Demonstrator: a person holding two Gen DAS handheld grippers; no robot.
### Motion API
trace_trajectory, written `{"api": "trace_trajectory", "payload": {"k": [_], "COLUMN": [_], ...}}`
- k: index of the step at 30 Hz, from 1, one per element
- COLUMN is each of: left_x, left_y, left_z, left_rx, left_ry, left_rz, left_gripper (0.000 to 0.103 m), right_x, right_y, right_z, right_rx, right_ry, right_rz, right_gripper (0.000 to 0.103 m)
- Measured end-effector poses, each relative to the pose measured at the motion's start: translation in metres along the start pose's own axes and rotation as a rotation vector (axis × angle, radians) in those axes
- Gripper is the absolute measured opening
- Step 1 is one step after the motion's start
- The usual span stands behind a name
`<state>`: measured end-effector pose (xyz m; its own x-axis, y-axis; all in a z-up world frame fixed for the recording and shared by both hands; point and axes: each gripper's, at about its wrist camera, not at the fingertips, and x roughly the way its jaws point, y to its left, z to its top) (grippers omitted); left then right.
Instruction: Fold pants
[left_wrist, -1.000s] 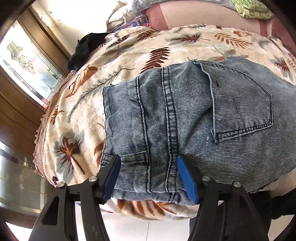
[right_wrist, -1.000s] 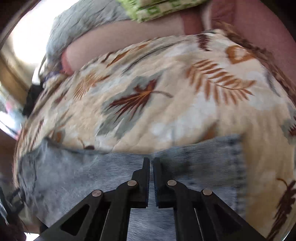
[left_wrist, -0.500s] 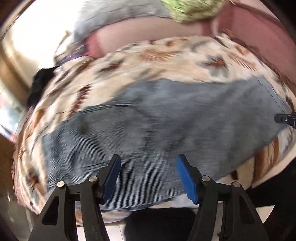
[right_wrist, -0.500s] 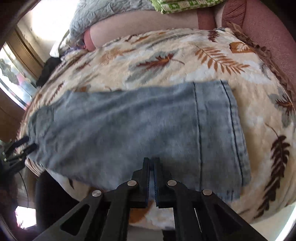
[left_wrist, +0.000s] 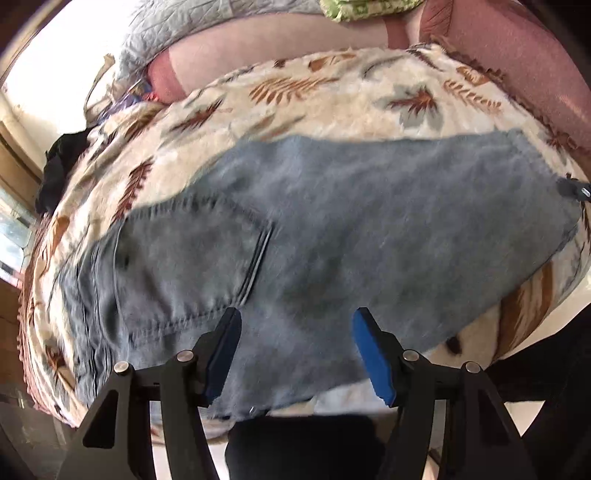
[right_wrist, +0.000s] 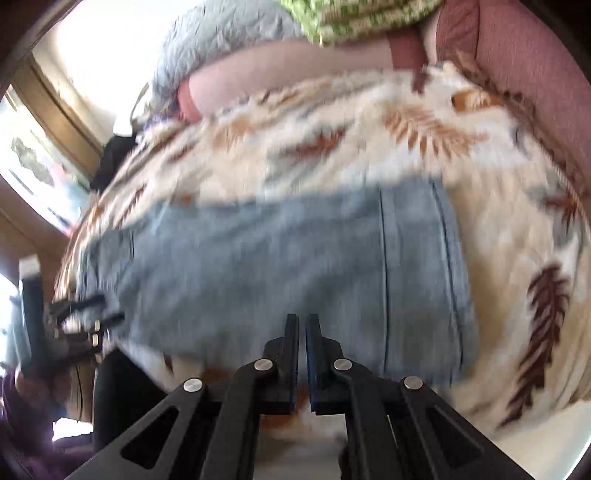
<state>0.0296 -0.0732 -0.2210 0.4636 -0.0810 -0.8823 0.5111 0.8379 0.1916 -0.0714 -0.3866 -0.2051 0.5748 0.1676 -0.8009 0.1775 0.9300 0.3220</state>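
I see the jeans (left_wrist: 332, 236) lying flat across the leaf-print blanket (left_wrist: 332, 107) on the bed. My left gripper (left_wrist: 295, 354) fingers are spread, empty; my right gripper (right_wrist: 302, 354) fingers are pressed together, holding nothing.

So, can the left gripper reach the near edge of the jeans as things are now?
Probably yes. The left gripper hangs open just above the jeans, which lie flat on the leaf-print blanket. Nothing lies between its fingers and the near edge.
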Motion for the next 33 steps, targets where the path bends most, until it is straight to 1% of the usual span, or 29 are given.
{"api": "trace_trajectory", "payload": {"k": [2, 4, 7, 9, 10, 11, 12, 14, 15, 16, 18, 19, 21, 22, 23, 25, 27, 30, 31, 33], "left_x": [0.000, 0.010, 0.031, 0.053, 0.063, 0.073, 0.082, 0.083, 0.081, 0.078, 0.065, 0.058, 0.044, 0.038, 0.031, 0.019, 0.010, 0.006, 0.006, 0.006], "left_y": [-0.010, -0.019, -0.028, -0.025, -0.022, -0.020, -0.016, -0.010, -0.009, -0.010, -0.014, -0.017, -0.026, -0.031, -0.038, -0.052, -0.070, -0.094, -0.100, -0.113], "left_z": [0.015, 0.031, 0.062, 0.080, 0.088, 0.094, 0.101, 0.106, 0.108, 0.107, 0.101, 0.097, 0.087, 0.082, 0.076, 0.067, 0.060, 0.056, 0.056, 0.057], "left_rx": [0.011, 0.024, 0.004, -0.012, -0.020, -0.027, -0.043, -0.076, -0.084, -0.080, -0.071, -0.067, -0.059, -0.050, -0.038, -0.008, 0.026, 0.069, 0.079, 0.086], "left_ry": [-0.025, -0.039, -0.011, 0.002, 0.011, 0.027, 0.043, 0.051, 0.063, 0.059, 0.025, 0.012, -0.004, -0.008, -0.013, -0.026, -0.029, -0.021, -0.019, -0.016], "left_rz": [-0.008, 0.004, 0.032, 0.081, 0.095, 0.101, 0.093, 0.082, 0.084, 0.084, 0.092, 0.081, 0.029, 0.011, -0.008, -0.047, -0.076, -0.109, -0.113, -0.133], "left_gripper": [0.065, 0.065, 0.065, 0.065, 0.065, 0.065, 0.068, 0.070, 0.070, 0.070, 0.070, 0.070, 0.070, 0.070, 0.070, 0.070, 0.070, 0.070, 0.070, 0.070], "right_x": [0.011, 0.027, 0.054, 0.070, 0.077, 0.082, 0.087, 0.084, 0.077, 0.066, 0.043, 0.033, 0.017, 0.010, 0.003, -0.009, -0.016, -0.010, -0.005, 0.000], "right_y": [0.006, 0.004, -0.002, -0.009, -0.013, -0.018, -0.026, -0.040, -0.045, -0.049, -0.063, -0.072, -0.090, -0.097, -0.104, -0.117, -0.126, -0.138, -0.139, -0.141], "right_z": [0.018, 0.034, 0.054, 0.060, 0.063, 0.065, 0.066, 0.066, 0.064, 0.061, 0.052, 0.047, 0.035, 0.029, 0.022, 0.009, -0.003, -0.011, -0.011, -0.013], "right_rx": [0.006, 0.033, 0.075, 0.089, 0.091, 0.096, 0.115, 0.180, 0.203, 0.215, 0.251, 0.280, 0.331, 0.346, 0.363, 0.412, 0.445, 0.475, 0.476, 0.472], "right_ry": [-0.009, -0.010, 0.000, 0.014, 0.012, 0.005, 0.001, -0.022, -0.036, -0.066, -0.121, -0.125, -0.113, -0.114, -0.119, -0.145, -0.158, -0.114, -0.086, -0.050], "right_rz": [-0.023, -0.043, -0.045, -0.085, -0.114, -0.138, -0.138, -0.067, -0.057, -0.058, -0.028, -0.009, 0.029, 0.046, 0.059, 0.082, 0.117, 0.178, 0.184, 0.163], "right_gripper": [0.006, 0.006, 0.006, 0.006, 0.006, 0.005, 0.005, 0.005, 0.006, 0.006, 0.006, 0.006, 0.014, 0.026, 0.046, 0.064, 0.064, 0.064, 0.064, 0.064]}}
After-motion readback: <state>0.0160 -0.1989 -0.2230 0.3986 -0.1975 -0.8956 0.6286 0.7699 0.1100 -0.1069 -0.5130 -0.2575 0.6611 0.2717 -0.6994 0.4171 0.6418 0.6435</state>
